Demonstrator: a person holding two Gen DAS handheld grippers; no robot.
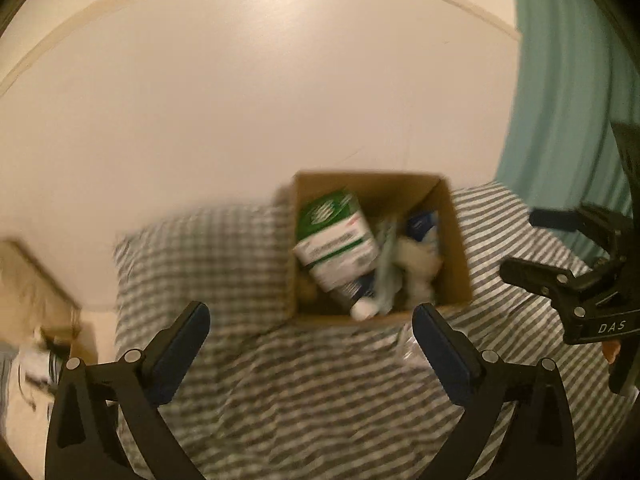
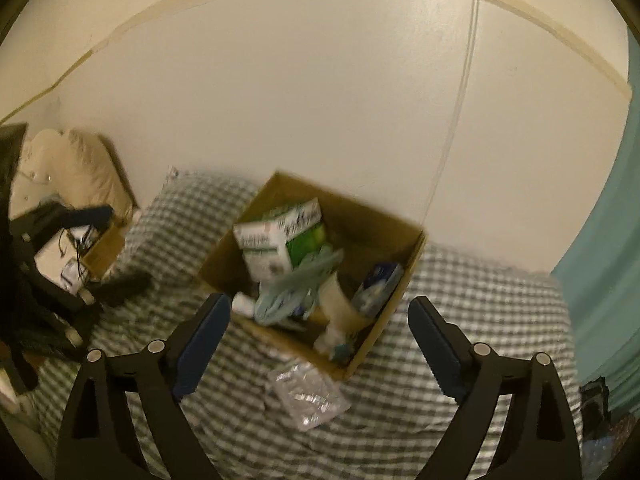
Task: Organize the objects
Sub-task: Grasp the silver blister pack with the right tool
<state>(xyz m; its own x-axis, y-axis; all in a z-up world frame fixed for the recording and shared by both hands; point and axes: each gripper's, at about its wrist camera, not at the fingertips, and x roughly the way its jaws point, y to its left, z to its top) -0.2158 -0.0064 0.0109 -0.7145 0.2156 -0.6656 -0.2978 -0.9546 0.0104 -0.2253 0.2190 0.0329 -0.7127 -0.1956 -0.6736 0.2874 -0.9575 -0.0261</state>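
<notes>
An open cardboard box stands on a checked bed and also shows in the right wrist view. Inside lie a green-and-white carton, a white tube, pale green items and a blue-and-white pack. A clear plastic bag lies on the bed in front of the box. My left gripper is open and empty, short of the box. My right gripper is open and empty above the box's near edge; it shows at the right of the left wrist view.
The checked bedding covers the foreground, with a pillow left of the box. A pale wall stands behind. A teal curtain hangs at the right. A cluttered bedside area lies at the left.
</notes>
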